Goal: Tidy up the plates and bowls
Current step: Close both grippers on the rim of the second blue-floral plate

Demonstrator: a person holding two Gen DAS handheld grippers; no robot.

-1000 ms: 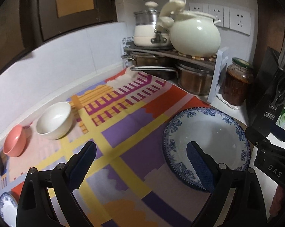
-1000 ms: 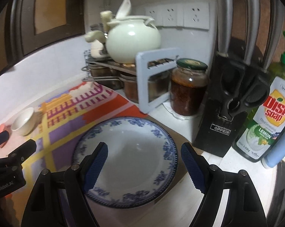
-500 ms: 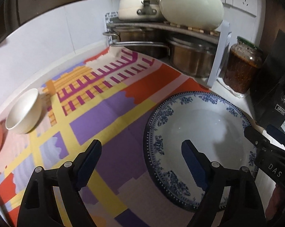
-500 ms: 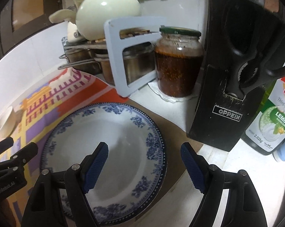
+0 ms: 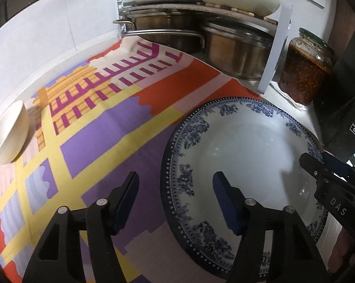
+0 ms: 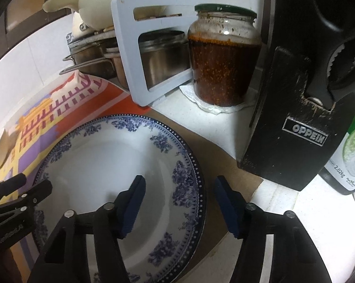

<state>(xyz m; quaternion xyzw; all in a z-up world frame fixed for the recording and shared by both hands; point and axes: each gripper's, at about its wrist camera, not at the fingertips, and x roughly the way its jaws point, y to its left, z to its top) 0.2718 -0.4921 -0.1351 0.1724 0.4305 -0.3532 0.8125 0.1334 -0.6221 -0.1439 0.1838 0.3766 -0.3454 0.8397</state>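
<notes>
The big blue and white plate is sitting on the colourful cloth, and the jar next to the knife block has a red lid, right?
Nearly. The jar has a dark green lid, not red; the right wrist view shows it. The plate does sit on the colourful cloth, and the jar is beside the knife block.

A colourful patterned mat [image 5: 102, 122] covers the surface, with steel pots [image 5: 236, 49] under a rack, a chilli jar [image 6: 224, 59] and a black knife block [image 6: 295, 118] nearby.
</notes>
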